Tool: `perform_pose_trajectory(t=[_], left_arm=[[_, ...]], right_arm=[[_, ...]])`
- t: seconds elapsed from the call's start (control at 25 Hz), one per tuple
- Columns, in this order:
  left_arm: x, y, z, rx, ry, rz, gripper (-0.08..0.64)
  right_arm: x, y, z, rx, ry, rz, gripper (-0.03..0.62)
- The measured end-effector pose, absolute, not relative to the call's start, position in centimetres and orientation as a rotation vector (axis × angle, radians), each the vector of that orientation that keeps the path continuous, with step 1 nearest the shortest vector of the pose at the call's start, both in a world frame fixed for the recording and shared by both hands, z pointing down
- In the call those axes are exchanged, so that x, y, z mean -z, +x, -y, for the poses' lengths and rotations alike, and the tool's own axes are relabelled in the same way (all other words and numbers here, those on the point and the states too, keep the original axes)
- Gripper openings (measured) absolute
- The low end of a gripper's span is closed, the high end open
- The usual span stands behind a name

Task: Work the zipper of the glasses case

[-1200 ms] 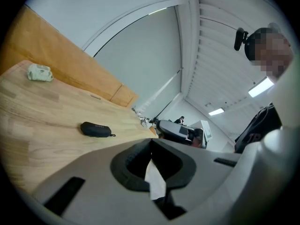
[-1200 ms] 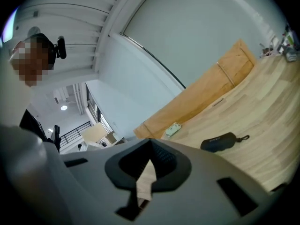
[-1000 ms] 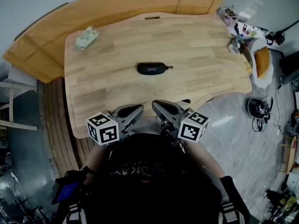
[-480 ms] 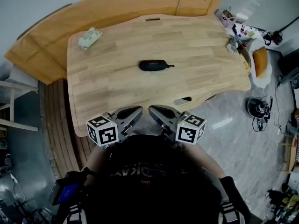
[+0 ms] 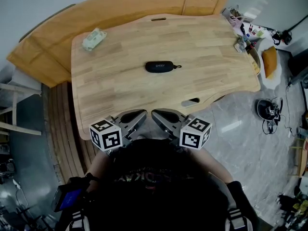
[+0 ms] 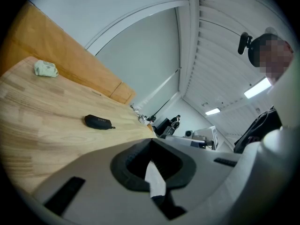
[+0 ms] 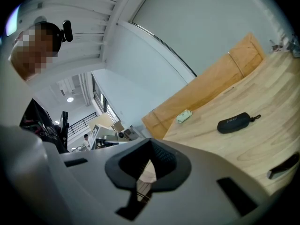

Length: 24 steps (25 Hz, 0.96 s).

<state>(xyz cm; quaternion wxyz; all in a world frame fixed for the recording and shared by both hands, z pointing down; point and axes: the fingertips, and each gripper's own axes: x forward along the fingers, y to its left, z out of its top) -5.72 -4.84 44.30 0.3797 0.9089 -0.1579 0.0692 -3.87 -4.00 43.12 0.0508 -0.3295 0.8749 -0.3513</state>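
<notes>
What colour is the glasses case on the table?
Black. The oval glasses case shows best in the right gripper view.

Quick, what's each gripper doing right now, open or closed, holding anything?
Left gripper: closed, holding nothing.
Right gripper: closed, holding nothing.
The glasses case lies untouched on the table.

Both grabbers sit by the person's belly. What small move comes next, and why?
Probably reach both forward toward the black oval glasses case lying on the light wooden table: the left gripper and right gripper are shut, empty, at its near edge.
</notes>
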Motion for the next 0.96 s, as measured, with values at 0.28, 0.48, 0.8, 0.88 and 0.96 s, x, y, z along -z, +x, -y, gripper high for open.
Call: perform_pose_trajectory(t=[0.28,0.48,0.8,0.88,0.96], left_arm=[[-44.38,-6.14,4.83,-0.169,2.317,0.419,0.012],[-44.39,-6.2,4.64,-0.159,2.317,0.43,0.012],[-44.38,-6.48,4.54,-0.144,2.309,0.445,0.012],[-44.43,-6.41,4.46,-0.145,2.308,0.447,0.012],[-44.41,-6.3,4.34,-0.146,2.308,0.448,0.012]], right_arm=[[-43.25,-4.16,4.09,1.076,-0.992,-2.673,0.014],[-43.46,-4.13,4.04,1.094,-0.978,-2.676,0.014],[-43.38,-4.58,3.84,1.087,-0.954,-2.705,0.015],[-43.38,-4.5,3.74,1.088,-0.951,-2.704,0.014],[-43.33,-4.41,3.63,1.088,-0.949,-2.703,0.014]])
